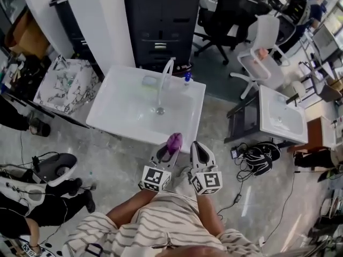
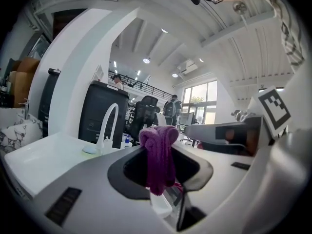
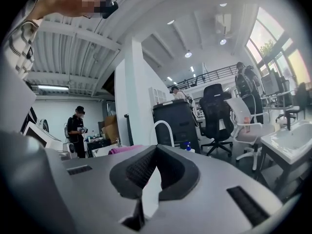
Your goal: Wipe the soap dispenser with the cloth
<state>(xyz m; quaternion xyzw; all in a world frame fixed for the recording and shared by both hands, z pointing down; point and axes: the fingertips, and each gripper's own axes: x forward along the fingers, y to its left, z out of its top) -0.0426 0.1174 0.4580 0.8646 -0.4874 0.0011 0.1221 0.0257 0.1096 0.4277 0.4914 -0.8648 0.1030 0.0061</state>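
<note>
The soap dispenser [image 1: 187, 78], a small bottle with a blue top, stands at the back right corner of the white sink [image 1: 115, 108], beside the curved white faucet [image 1: 164, 80]. My left gripper [image 1: 170, 150] is in front of the sink's near edge, shut on a bunched purple cloth [image 1: 174, 141]. In the left gripper view the cloth [image 2: 158, 155] hangs between the jaws, with the dispenser [image 2: 126, 142] far ahead. My right gripper [image 1: 199, 153] is beside the left one, shut and empty. The right gripper view shows the dispenser [image 3: 187, 145] beyond the jaws.
A black cabinet [image 1: 161, 20] stands behind the sink. A second sink [image 1: 282, 114] and a white chair [image 1: 262, 58] are at the right, with cables [image 1: 257, 158] on the floor. A marble-patterned box [image 1: 64, 84] and a crouching person [image 1: 37, 199] are at the left.
</note>
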